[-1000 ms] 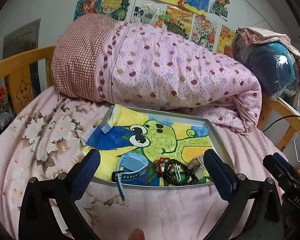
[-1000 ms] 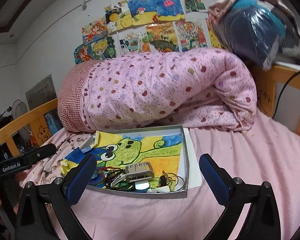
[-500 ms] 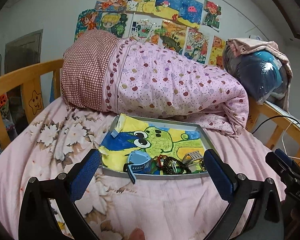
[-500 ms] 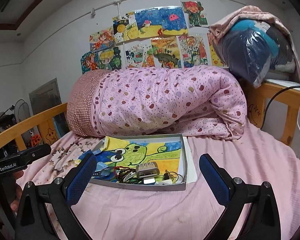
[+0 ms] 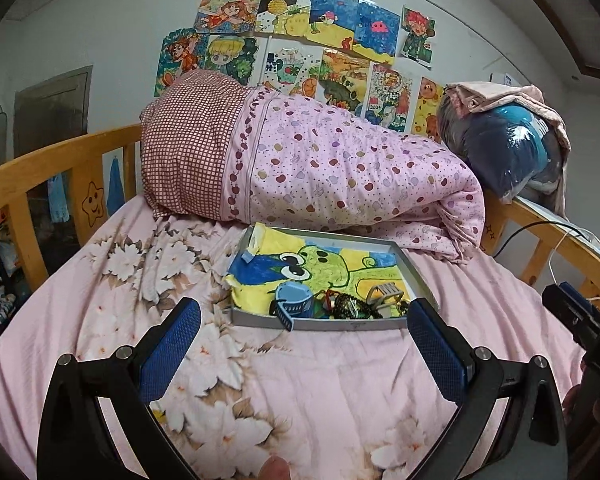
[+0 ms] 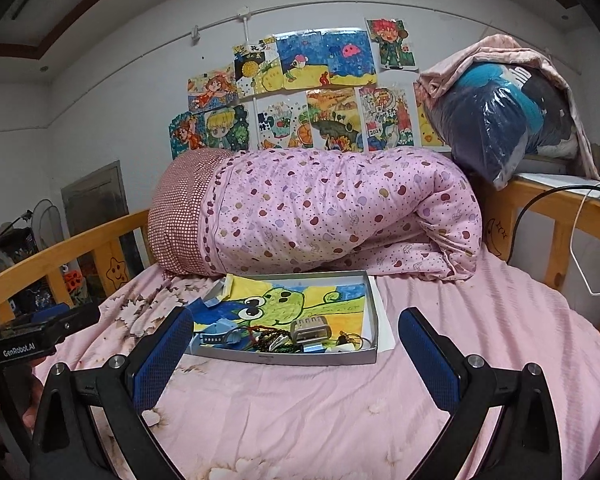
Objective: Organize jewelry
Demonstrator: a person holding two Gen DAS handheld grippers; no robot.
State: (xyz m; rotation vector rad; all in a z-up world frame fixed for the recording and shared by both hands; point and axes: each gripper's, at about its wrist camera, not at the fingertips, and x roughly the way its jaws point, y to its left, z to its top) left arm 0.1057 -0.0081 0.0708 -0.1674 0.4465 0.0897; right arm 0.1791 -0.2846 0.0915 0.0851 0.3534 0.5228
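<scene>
The tray [image 5: 332, 323] lies on the bed [image 5: 320, 380] in front of a rolled quilt [image 5: 340, 176], lined with a frog drawing [image 5: 320, 270]. The jewelry sits heaped along its near edge: a blue watch [image 5: 294, 300], dark beads [image 5: 346, 308] and a grey clip [image 6: 311, 329], all touching or overlapping. The left gripper [image 5: 304, 352] hangs above the bedsheet short of the tray, jaws wide apart and holding nothing; the tray's near wall lies ahead between the fingers. The right gripper [image 6: 296, 354] is likewise short of the tray, jaws wide apart, empty, touching nothing.
</scene>
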